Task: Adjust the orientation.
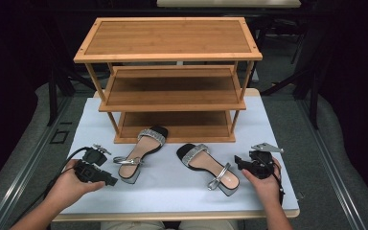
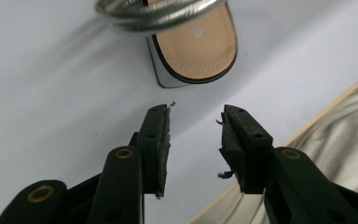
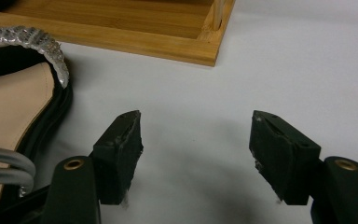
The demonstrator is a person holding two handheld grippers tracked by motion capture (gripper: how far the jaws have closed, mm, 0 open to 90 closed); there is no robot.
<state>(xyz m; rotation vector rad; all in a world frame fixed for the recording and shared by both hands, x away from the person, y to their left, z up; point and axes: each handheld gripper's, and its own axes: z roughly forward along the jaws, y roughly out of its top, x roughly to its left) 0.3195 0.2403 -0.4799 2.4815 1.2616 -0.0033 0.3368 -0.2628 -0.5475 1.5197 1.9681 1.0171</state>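
Silver sandal strap [image 2: 158, 11] cropped above

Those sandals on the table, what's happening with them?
A person holds a black two-jaw gripper in each hand. The left gripper points at the heel of the left silver-strapped sandal, jaws apart, not touching it. The right gripper waits open beside the other sandal. Both sandals lie before the wooden three-tier rack.

Bright table, dark surroundings, soft close-up focus

Black jaws, brass-ringed screw holes
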